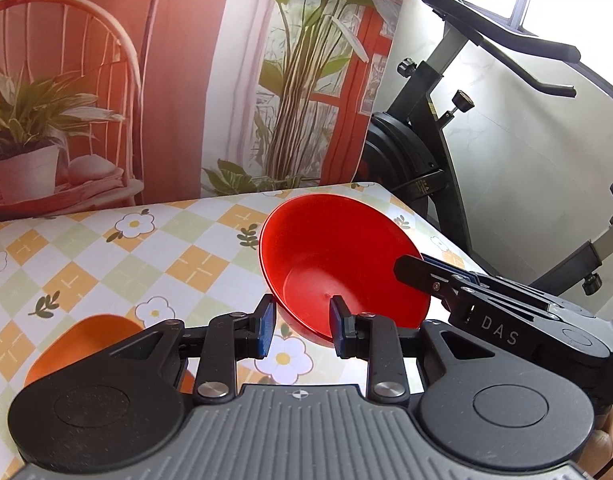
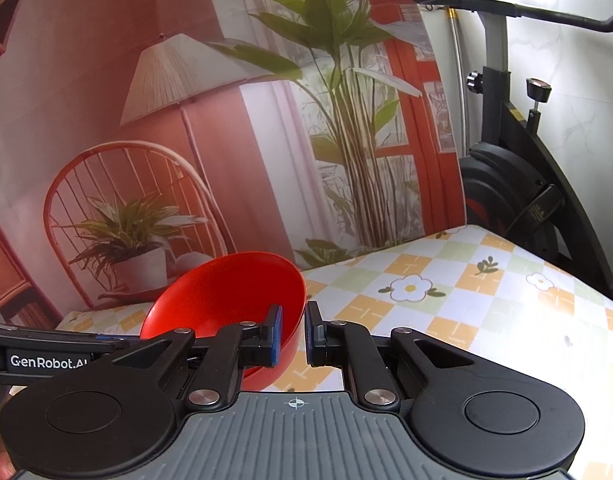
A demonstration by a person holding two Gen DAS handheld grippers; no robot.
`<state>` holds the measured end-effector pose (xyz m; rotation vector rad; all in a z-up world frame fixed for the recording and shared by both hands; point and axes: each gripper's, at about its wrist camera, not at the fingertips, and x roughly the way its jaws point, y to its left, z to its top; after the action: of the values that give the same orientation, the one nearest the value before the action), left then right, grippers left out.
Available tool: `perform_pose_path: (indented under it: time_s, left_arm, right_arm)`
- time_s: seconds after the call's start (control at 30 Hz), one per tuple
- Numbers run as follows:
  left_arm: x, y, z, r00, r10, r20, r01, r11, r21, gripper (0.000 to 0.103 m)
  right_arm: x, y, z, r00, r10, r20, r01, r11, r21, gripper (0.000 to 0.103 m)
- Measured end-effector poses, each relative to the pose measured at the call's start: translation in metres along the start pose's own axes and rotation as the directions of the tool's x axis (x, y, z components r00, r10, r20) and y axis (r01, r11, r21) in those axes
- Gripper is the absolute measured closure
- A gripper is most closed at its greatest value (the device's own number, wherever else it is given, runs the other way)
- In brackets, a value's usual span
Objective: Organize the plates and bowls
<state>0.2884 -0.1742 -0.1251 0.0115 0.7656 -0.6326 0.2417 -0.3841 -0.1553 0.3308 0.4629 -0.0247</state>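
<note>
A backdrop (image 1: 166, 80) printed with a chair, a lamp and plants fills the upper left of both views, and an exercise bike (image 1: 466, 120) stands at the right, behind the table (image 1: 106, 248) with its flowered check cloth. In the left wrist view an orange dish (image 1: 86, 344) lies at the lower left, half hidden by the body of the left tongs (image 1: 300, 328). The red bowl (image 1: 338, 256) is plain, glossy and deep, with a small mark at the centre of its bottom; it is tilted, its opening turned to the cameras, and it seems lifted above the cloth in the middle of the frame. The right tongs (image 2: 293, 334) grasp its rim: in the right wrist view one finger (image 2: 275, 332) is inside the bowl and the wall passes between the two pads, at the lower centre. In the left wrist view these tongs come in from the right and reach the bowl's right rim. The left tongs are released, their fingers apart, just below the bowl's lower edge; I cannot tell if the right pad touches it.
</note>
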Motion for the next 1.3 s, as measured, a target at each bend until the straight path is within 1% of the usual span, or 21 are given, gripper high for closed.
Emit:
perform_pose_path:
  time_s: [0.2,0.33,0.5,0.73,0.93,1.1,1.2,1.3]
  left_arm:
    - [-0.014,0.003,-0.011,1.0,-0.003,0.018,0.003,1.0,-0.015,0.073]
    - [-0.025,0.004,-0.02,0.999,-0.013,0.031,0.014,0.999,-0.032,0.073]
    - [-0.036,0.004,-0.033,0.999,-0.031,0.033,0.032,0.999,-0.029,0.073]
    - [-0.047,0.004,-0.05,0.999,-0.02,0.032,0.021,0.999,-0.042,0.072]
    - [-0.05,0.001,-0.068,1.0,-0.003,0.011,0.004,1.0,-0.025,0.072]
    - [-0.049,0.005,-0.08,1.0,0.017,-0.013,-0.017,0.999,-0.039,0.072]
    - [-0.05,0.008,-0.085,1.0,0.017,-0.026,-0.018,0.998,-0.055,0.072]
    - [-0.05,0.009,-0.089,0.999,0.024,-0.035,-0.026,0.998,-0.051,0.072]
  right_arm:
    - [-0.012,0.009,-0.009,1.0,0.002,-0.014,-0.002,1.0,0.011,0.092]
    - [-0.022,0.015,-0.017,1.0,-0.005,-0.026,0.006,1.0,0.015,0.092]
    - [-0.035,0.019,-0.029,0.999,-0.011,-0.036,0.011,1.0,0.022,0.092]
    - [-0.048,0.027,-0.044,0.999,-0.014,-0.049,0.015,1.0,0.011,0.092]
    - [-0.055,0.028,-0.057,0.998,-0.006,-0.068,0.008,1.0,0.017,0.092]
    - [-0.06,0.033,-0.069,0.996,-0.007,-0.088,0.007,1.0,0.002,0.092]
    - [-0.061,0.035,-0.077,0.996,-0.008,-0.09,0.006,1.0,-0.015,0.092]
    - [-0.061,0.037,-0.082,0.995,-0.009,-0.099,0.007,1.0,-0.017,0.092]
